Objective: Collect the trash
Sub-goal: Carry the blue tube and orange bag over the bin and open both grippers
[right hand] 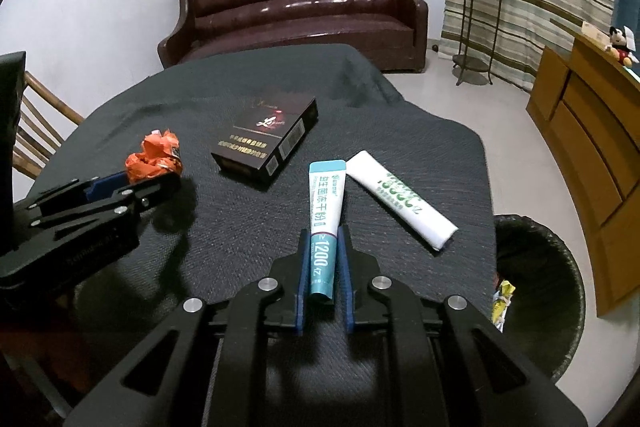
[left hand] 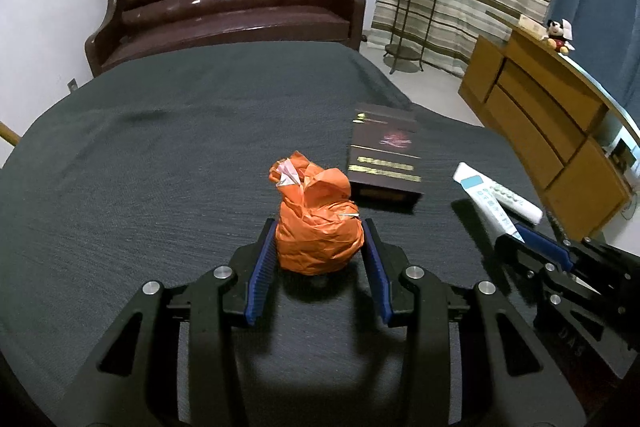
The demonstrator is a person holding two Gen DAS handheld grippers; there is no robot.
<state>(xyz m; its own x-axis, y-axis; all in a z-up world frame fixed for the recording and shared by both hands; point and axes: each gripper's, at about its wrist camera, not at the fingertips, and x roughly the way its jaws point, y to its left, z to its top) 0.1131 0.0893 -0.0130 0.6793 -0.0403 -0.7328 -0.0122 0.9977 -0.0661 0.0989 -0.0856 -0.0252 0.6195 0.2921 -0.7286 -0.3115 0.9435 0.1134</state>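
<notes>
The left claw [left hand: 319,243] is closed on a crumpled orange wrapper [left hand: 316,227], its blue pads pressing both sides of the wad, which sits low over the dark cloth of the table [left hand: 140,167]. The right claw [right hand: 323,247] is shut on a teal-and-white packet [right hand: 325,211], gripped near its lower end; the packet's upper end points away across the table. A white packet [right hand: 400,199] lies on the cloth just right of the teal one, their far ends close together; contact cannot be confirmed. A dark box [right hand: 266,139] lies flat between the wrapper and the two packets, apart from both claws. A dark bin [right hand: 536,287] stands on the floor at the table's right edge, with a yellow scrap [right hand: 502,301] visible inside. A brown sofa [right hand: 296,11] stands beyond the table.
</notes>
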